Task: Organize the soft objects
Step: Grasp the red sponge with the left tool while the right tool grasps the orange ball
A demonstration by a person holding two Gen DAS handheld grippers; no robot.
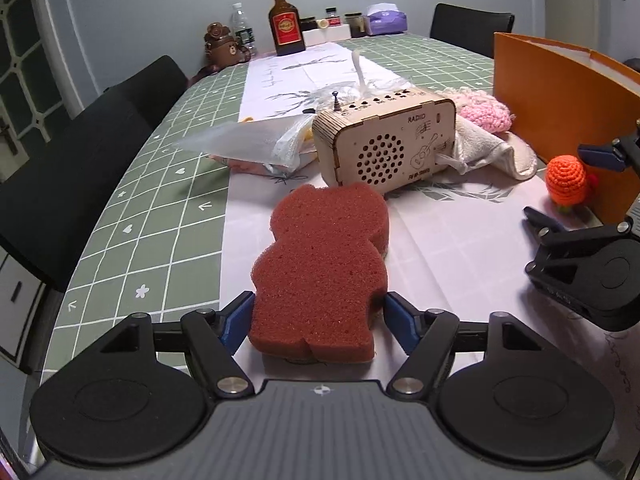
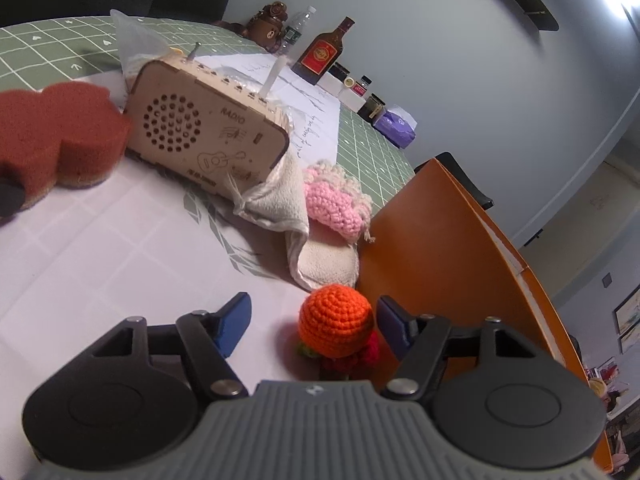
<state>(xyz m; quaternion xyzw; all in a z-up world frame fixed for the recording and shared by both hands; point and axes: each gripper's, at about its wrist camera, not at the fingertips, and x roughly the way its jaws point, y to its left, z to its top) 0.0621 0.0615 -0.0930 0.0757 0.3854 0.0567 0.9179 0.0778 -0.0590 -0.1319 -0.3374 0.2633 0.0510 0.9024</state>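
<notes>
A red-brown bear-shaped sponge (image 1: 320, 268) lies lengthwise on the white table runner, just in front of a wooden radio (image 1: 384, 140). My left gripper (image 1: 319, 320) is shut on its near end, both blue pads pressed against its sides. The sponge (image 2: 56, 132) also shows at the left of the right wrist view. An orange crochet ball (image 2: 336, 320) with red and green bits under it sits between the jaws of my right gripper (image 2: 314, 322). That gripper is open: the ball is close to the right pad, with a clear gap to the left pad. From the left wrist view, the right gripper (image 1: 556, 182) straddles the ball (image 1: 566, 178).
An orange box (image 2: 440, 248) stands right beside the ball. A folded white cloth (image 2: 280, 200) and a pink crochet piece (image 2: 336, 204) lie between the radio and the box. A plastic bag (image 1: 248, 140) sits left of the radio. Bottles (image 1: 285, 24) and jars line the far edge; black chairs surround the table.
</notes>
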